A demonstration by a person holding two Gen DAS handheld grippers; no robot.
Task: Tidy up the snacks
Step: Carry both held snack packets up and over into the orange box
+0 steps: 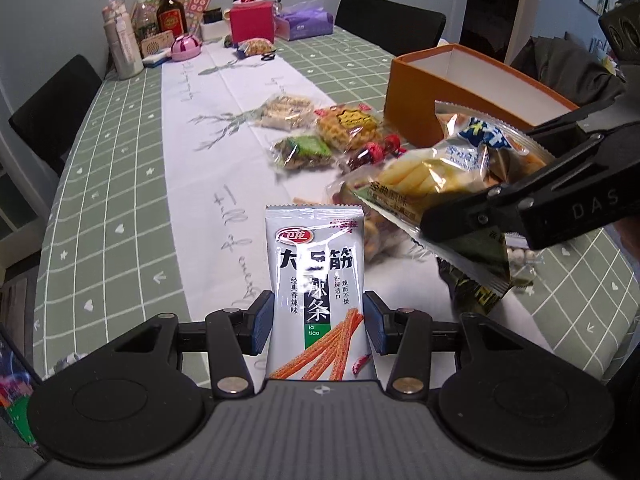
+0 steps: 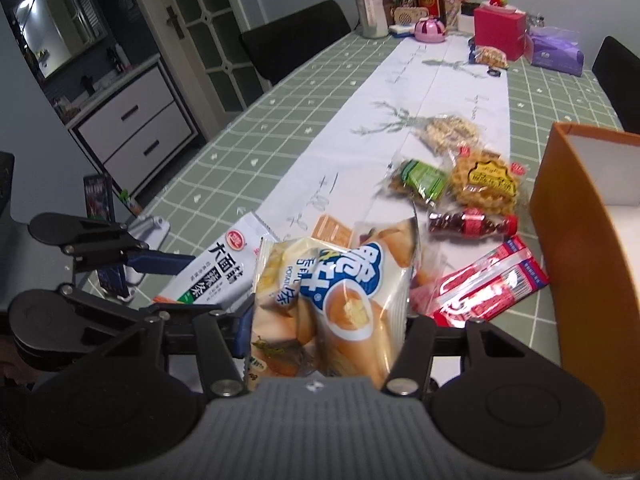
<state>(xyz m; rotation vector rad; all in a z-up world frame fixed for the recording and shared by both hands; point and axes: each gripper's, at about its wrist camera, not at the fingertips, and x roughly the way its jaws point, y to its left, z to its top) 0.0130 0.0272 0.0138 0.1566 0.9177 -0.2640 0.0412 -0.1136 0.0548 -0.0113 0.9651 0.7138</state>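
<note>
Green checked cloth covers the table (image 1: 120, 184). Left tool (image 1: 319, 322) pinches a white spicy-strip packet (image 1: 316, 280) above the near edge. Right tool (image 2: 320, 328) pinches a potato-stick bag (image 2: 332, 304) beside the orange box (image 2: 576, 240).

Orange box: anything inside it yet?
Cannot tell fully. The orange box is open-topped, with only bare white inner walls showing; its floor is hidden in both views.

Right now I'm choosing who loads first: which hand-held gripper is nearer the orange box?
Right. The right hand-held gripper, holding the potato snack bag, is beside the orange box; the left hand-held gripper, holding the latiao packet, is farther back.
</note>
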